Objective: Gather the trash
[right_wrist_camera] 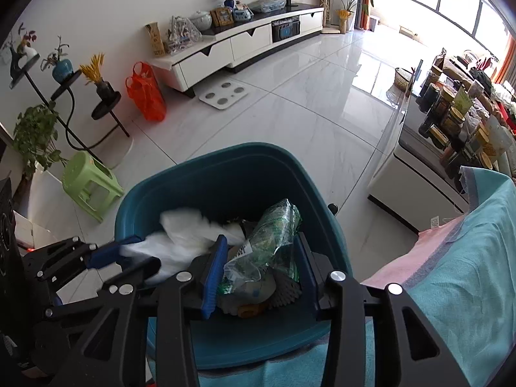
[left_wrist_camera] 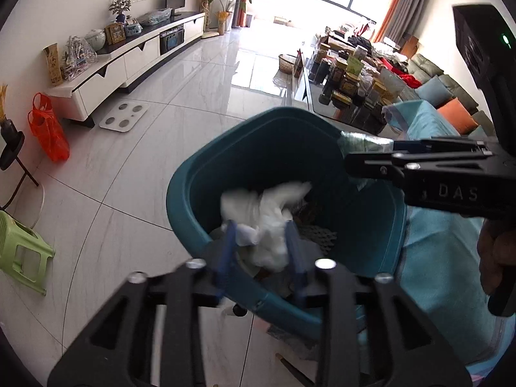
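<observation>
Two grippers were held over the teal bin (right_wrist_camera: 206, 174), both angled down into its mouth. The left gripper (left_wrist_camera: 261, 251) was parted, a crumpled white tissue (left_wrist_camera: 267, 216) seen loose between its blue pads. The right gripper (right_wrist_camera: 258, 274) was likewise parted around a green-printed plastic wrapper (right_wrist_camera: 274, 238), its long axis running up and away. Both pieces lay inside the rim, directly below; open floor (right_wrist_camera: 290, 103) was seen beyond, a turquoise cloth (right_wrist_camera: 467, 274) close on the right.
</observation>
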{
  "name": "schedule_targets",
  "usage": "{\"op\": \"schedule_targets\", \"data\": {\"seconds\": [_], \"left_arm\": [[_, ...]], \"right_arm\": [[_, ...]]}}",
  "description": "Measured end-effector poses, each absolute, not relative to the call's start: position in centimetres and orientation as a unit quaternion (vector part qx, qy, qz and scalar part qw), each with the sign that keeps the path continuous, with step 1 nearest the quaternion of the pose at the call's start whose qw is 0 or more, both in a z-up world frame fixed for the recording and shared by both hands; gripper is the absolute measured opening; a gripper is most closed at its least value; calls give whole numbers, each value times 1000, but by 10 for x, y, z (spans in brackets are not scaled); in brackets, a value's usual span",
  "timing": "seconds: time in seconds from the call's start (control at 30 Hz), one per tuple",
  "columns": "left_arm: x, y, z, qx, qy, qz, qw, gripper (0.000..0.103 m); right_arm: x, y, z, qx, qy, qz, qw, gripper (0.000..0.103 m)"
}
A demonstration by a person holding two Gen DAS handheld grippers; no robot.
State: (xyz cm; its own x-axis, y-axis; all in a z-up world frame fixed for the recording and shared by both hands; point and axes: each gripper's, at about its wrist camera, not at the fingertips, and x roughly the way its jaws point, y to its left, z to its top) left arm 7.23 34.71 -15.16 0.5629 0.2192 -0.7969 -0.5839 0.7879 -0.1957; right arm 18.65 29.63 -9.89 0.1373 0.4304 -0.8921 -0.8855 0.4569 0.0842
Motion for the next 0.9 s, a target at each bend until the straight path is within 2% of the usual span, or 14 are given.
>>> {"op": "schedule_targets", "data": {"seconds": [0.07, 0.13, 0.2, 0.23, 0.4, 0.53, 0.63, 0.9], "left_arm": [[72, 346, -148, -226, 399, 234, 858, 53], [72, 347, -141, -220, 391, 243, 860, 68], [70, 350, -134, -222, 380, 252, 862, 72], [68, 352, -131, -226, 375, 255, 862, 80], [56, 359, -109, -229, 345, 275, 868, 92], [45, 363, -92, -231, 327, 284, 871, 97], [39, 362, -80, -231, 317, 288, 874, 97], [37, 341, -42, -200, 280, 288, 894, 97]], "right_arm": [[189, 292, -96, -234, 466, 459, 720, 59], [191, 288, -91, -225, 461, 460, 724, 59], [195, 283, -86, -211, 458, 464, 728, 60], [195, 281, -84, -204, 457, 466, 730, 61], [207, 267, -71, -157, 450, 477, 739, 69], [209, 255, -60, -134, 442, 482, 744, 72], [208, 245, -50, -122, 430, 485, 752, 74], [201, 197, -22, -94, 383, 474, 787, 88]]}}
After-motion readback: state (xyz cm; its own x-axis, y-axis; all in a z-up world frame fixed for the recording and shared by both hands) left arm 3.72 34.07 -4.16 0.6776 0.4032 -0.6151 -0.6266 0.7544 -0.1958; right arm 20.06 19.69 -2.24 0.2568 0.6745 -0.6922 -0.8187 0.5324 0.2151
